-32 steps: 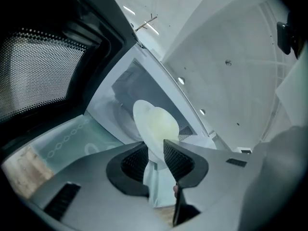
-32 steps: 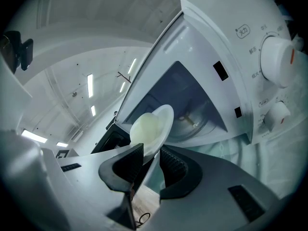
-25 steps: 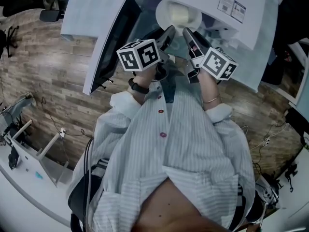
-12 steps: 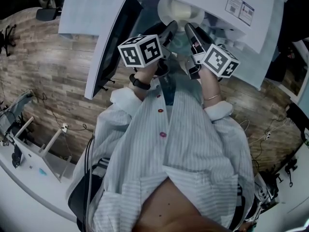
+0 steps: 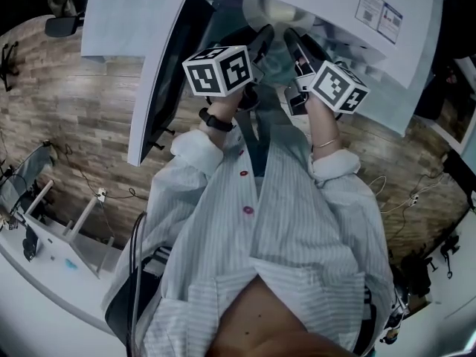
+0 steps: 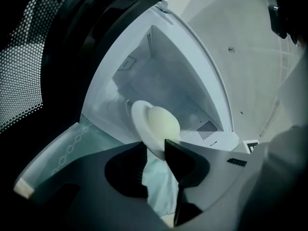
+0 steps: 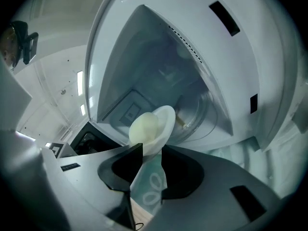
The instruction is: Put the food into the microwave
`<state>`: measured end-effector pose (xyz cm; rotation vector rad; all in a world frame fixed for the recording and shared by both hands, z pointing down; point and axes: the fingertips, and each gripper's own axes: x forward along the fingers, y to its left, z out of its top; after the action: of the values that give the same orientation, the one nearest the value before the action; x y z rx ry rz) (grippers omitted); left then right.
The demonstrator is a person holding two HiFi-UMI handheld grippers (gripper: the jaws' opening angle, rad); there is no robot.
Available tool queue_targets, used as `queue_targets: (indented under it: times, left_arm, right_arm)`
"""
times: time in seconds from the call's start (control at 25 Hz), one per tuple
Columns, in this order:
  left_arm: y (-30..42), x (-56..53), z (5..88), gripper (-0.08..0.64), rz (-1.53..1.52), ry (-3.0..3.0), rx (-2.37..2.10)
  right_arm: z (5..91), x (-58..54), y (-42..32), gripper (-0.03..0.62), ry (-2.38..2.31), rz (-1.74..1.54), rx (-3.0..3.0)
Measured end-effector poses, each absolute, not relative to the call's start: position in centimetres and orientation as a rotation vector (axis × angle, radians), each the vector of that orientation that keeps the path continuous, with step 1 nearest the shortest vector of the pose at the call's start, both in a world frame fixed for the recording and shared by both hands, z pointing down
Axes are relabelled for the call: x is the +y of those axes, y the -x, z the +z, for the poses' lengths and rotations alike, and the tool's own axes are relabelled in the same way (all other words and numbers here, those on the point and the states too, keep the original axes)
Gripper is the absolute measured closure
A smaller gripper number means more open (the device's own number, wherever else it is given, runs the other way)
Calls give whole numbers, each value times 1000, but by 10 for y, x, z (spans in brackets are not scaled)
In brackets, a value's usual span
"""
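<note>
Microwave (image 5: 327,6): a white oven at the top of the head view, its cavity open toward the person.
Door (image 5: 177,58): swung wide open on the left, dark inner window facing the cavity.
Person: seen from above in a pale striped shirt (image 5: 297,229), standing on a wooden floor (image 5: 82,117), both forearms stretched forward side by side toward the cavity.
Left hand (image 5: 227,103): mostly hidden under its gripper's marker cube, with a dark wristwatch (image 5: 214,119) just behind it. The gripper angles forward and slightly down into the opening.
Right hand (image 5: 318,111): posed like the left and close beside it, with a thin bracelet (image 5: 325,144) on the wrist.
Left gripper (image 6: 155,143): the jaws are narrowly spaced and pinch the near rim of the plate between their tips. They have just been easing apart, and the rim is between them.
Right gripper (image 7: 152,147): the jaws are narrowly spaced, with the plate's rim filling the gap and touching both tips.
Plate (image 6: 140,121): small, round and white, held at its near edge by both grippers. It sits inside the mouth of the cavity, in front of the glass turntable (image 7: 204,112). Whether it already rests on the turntable cannot be told.
Bun (image 6: 162,123): a pale, smooth dome sitting in the middle of the plate, inside the microwave opening and clear of both sets of jaws.
</note>
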<state>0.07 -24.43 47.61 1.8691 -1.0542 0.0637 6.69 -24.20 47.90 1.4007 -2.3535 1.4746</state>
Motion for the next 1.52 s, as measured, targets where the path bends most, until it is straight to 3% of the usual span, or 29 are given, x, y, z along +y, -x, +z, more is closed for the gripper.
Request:
queue_targets:
  times: [1.52]
  left_arm:
    - [-12,-287,517,434,182,-1817,-1016]
  right_arm:
    - [518,-282,-79,449,-1457,1412,-2221]
